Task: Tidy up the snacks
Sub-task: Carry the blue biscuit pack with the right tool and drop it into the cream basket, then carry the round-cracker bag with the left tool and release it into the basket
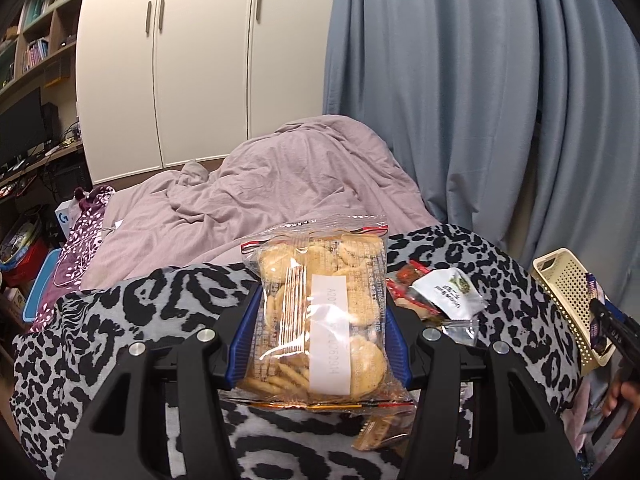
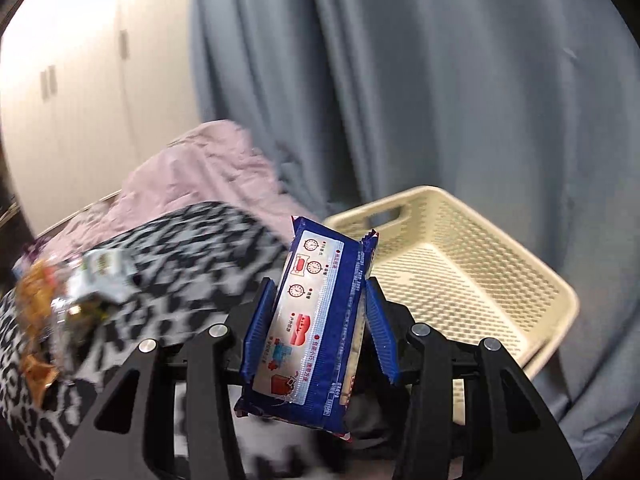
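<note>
Left gripper (image 1: pixel 318 340) up front, blue fingers (image 1: pixel 242 332) clamped on both sides of a clear cookie bag (image 1: pixel 320 312), white label strip down its middle, round biscuits inside, bag held upright above the leopard-print blanket (image 1: pixel 120 320) on the bed. Just right of it, a small snack pile (image 1: pixel 436 300) lies on that blanket: red wrappers, a white sachet w/ green print, a silver packet. One more orange wrapper (image 1: pixel 380 432) pokes out near, under the bag. Far right edge, cream perforated basket (image 1: pixel 568 292) tilted, w/ the right gripper (image 1: pixel 612 328) in front of it, carrying a blue packet (image 1: pixel 596 320), a hand (image 1: pixel 620 396) below. Over to the right wrist view: right gripper (image 2: pixel 320 320) has its fingers (image 2: pixel 258 320) pressed on a blue biscuit packet (image 2: pixel 316 320), white panel w/ clock icons & red print facing the cam, packet standing on end, leaning a bit left. Basket (image 2: pixel 552 292) sits just beyond and right of it, no snack visible in the part that shows, handle slot on the far wall. Left side is blurred; snack pile (image 2: pixel 72 292) smears across the blanket (image 2: pixel 180 272). Far back: pink duvet (image 1: pixel 280 184), blue-grey curtain (image 1: pixel 480 100), white wardrobe (image 1: pixel 200 60).
</note>
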The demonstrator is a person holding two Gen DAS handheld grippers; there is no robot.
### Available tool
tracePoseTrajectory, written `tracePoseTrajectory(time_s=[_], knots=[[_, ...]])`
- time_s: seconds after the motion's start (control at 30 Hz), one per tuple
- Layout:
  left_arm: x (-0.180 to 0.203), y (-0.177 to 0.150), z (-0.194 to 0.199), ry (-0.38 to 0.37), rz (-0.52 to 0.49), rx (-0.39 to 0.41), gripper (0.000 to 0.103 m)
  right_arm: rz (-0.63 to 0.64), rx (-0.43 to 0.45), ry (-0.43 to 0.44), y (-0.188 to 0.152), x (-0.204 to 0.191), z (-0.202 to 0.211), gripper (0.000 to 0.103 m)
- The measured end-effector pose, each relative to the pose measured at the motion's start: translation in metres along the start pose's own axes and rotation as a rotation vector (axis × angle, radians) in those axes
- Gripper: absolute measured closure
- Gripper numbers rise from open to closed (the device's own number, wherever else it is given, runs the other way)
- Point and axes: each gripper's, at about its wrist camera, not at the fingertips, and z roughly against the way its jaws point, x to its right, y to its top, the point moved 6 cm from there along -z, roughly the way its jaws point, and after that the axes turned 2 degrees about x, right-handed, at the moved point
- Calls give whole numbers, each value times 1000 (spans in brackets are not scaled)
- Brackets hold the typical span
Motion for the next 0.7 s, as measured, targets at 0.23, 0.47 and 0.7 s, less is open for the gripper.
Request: tracePoseTrajectory(time_s=[0.23, 0.47, 0.7], knots=[[16, 0, -1, -16, -13, -7, 48, -62, -16, -114, -6, 58, -15, 56], [32, 0, 1, -23, -32, -11, 48, -126, -63, -174, -20, 96, -37, 54], [50, 2, -1, -37, -48, -19, 48, -178, -69, -192, -31, 118, -42, 27]])
